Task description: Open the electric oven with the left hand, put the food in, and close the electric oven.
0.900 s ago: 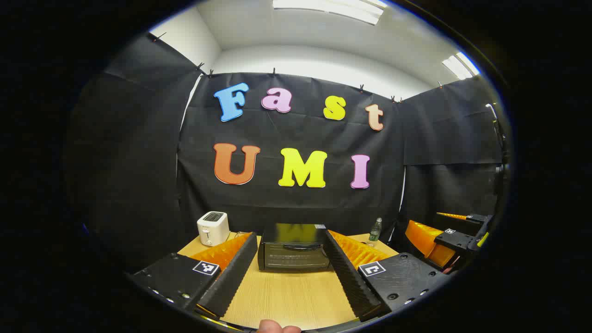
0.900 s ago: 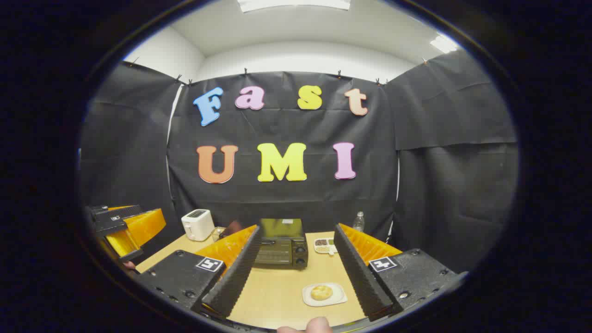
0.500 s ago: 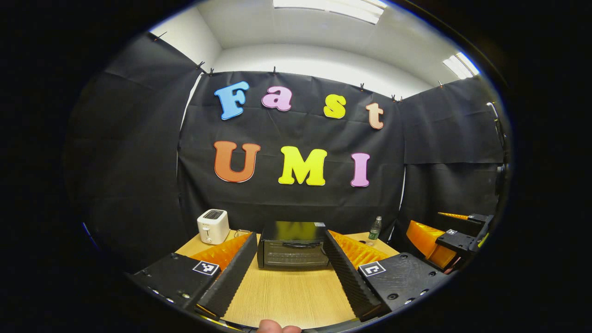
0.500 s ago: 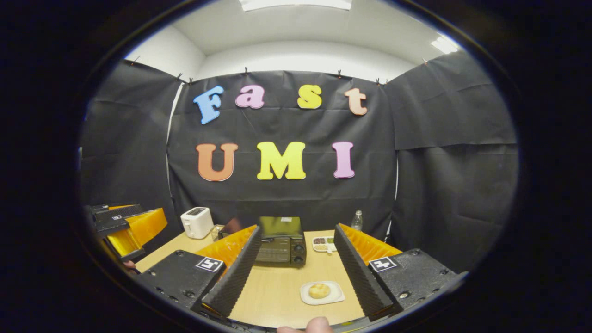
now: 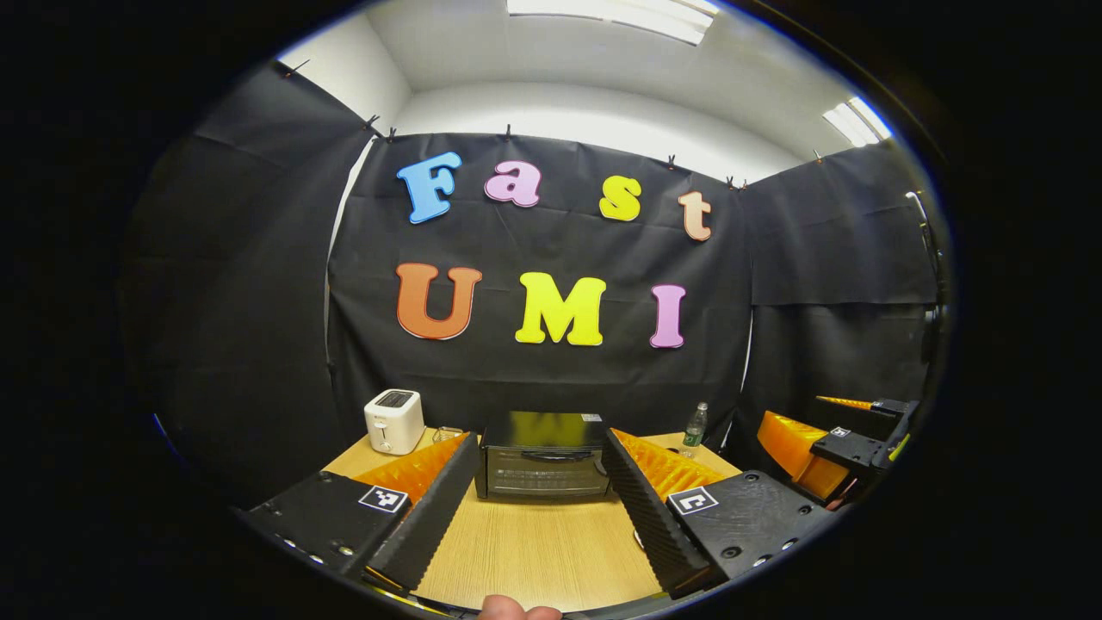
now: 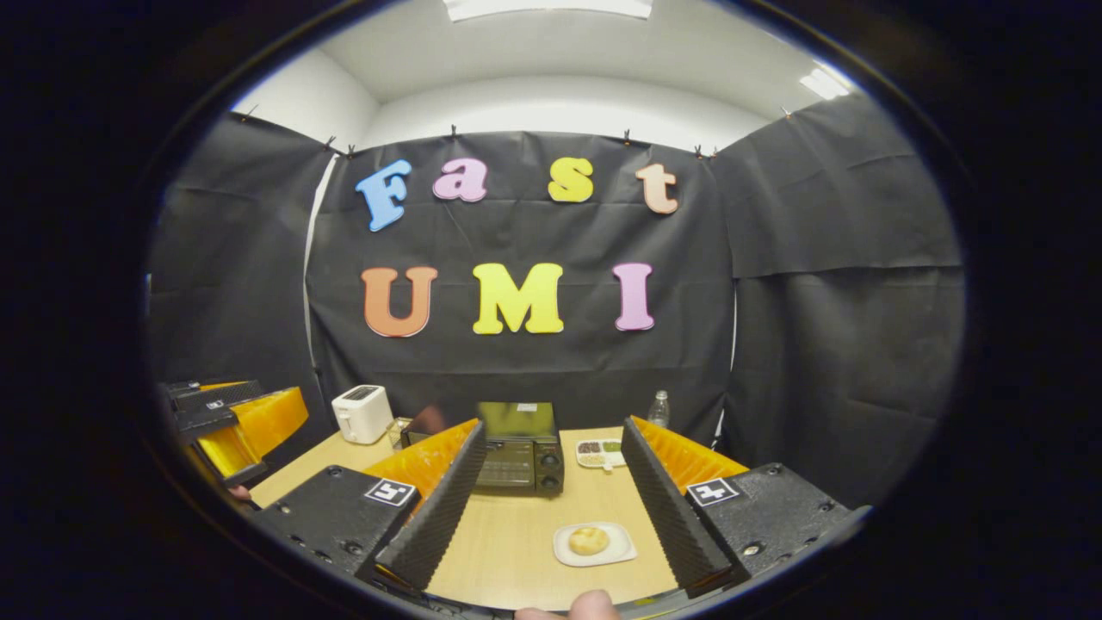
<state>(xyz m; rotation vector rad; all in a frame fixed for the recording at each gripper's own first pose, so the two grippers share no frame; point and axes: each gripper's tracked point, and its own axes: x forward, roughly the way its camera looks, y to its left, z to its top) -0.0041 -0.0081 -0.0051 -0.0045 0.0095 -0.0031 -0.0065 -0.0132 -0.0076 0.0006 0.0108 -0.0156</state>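
One white toaster (image 5: 394,421) stands at the counter's (image 5: 542,551) far left corner, near the back edge. Just to its right, one black electric oven (image 5: 542,460) sits at the middle of the back edge with its door shut and facing the near edge; its long axis runs side to side along that edge, and its handle lies level across the top of the door. In the left gripper view the left gripper (image 5: 538,508) hangs above the near part of the counter, its two fingers spread wide and holding nothing, the oven framed between them and well apart from their tips.

In the right gripper view the oven's (image 6: 519,448) two knobs sit on its right end. Right of it, at the back edge, lie one small divided dish (image 6: 601,453) and one clear bottle (image 6: 658,409). Nearer the front edge, one white plate (image 6: 594,544) carries a single round bun (image 6: 589,540), and it lies between the wide-spread, empty fingers of the right gripper (image 6: 549,504). A fingertip (image 6: 592,606) shows at the bottom.
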